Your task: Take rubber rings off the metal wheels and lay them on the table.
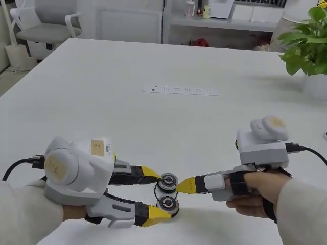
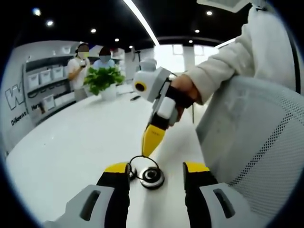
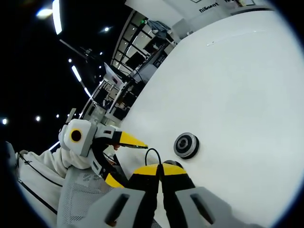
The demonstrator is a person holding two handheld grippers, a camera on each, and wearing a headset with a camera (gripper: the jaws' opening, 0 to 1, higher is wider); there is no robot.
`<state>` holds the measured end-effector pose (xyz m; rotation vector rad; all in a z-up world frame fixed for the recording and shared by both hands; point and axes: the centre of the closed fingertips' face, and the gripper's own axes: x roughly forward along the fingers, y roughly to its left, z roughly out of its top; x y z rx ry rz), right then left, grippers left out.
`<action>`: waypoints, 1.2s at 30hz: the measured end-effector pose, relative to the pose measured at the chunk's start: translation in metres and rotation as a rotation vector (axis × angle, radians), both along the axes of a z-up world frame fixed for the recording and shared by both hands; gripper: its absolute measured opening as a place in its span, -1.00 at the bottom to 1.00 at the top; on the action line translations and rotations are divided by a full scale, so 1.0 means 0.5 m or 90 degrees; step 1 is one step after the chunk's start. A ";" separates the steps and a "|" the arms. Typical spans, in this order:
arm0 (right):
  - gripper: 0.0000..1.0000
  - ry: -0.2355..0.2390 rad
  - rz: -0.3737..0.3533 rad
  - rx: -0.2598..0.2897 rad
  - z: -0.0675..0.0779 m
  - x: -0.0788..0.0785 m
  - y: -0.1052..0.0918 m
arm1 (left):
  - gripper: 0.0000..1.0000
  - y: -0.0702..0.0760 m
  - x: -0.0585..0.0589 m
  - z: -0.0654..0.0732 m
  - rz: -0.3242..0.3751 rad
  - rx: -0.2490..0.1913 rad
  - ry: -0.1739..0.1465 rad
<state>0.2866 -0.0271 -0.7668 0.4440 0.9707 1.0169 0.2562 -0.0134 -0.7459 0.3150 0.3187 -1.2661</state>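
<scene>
Head view: small parts crowd between the jaws

On the white counter (image 1: pixel 153 66), the left hand-held gripper (image 1: pixel 158 194) lies with its jaws wide apart, gripping nothing. The right hand-held gripper (image 1: pixel 180 186) has its jaws closed together on the rubber ring (image 1: pixel 155 192), though the pinch point itself is too small to make out. Two metal wheels (image 1: pixel 168 181) sit between the left jaws, the nearer one just beside the lower jaw tip. In the left gripper view one wheel is half hidden behind a jaw. The thin black ring loops from the wheels to the right tips.
</scene>
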 end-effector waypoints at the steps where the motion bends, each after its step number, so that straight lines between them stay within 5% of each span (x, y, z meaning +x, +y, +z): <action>1: -1.00 -0.001 0.000 -0.001 0.000 0.000 -0.001 | -0.03 0.000 0.000 0.002 -0.001 -0.001 0.000; 12: -1.00 -0.009 0.002 0.014 0.017 0.000 0.007 | 0.36 0.004 -0.015 0.016 -0.019 0.008 0.010; 25: -1.00 -0.024 0.003 0.036 0.043 0.000 0.022 | 0.53 0.051 -0.012 0.042 0.019 0.009 -0.007; 36: -1.00 -0.038 0.026 0.034 0.050 -0.015 0.044 | 0.57 0.099 -0.010 0.063 0.079 -0.023 -0.010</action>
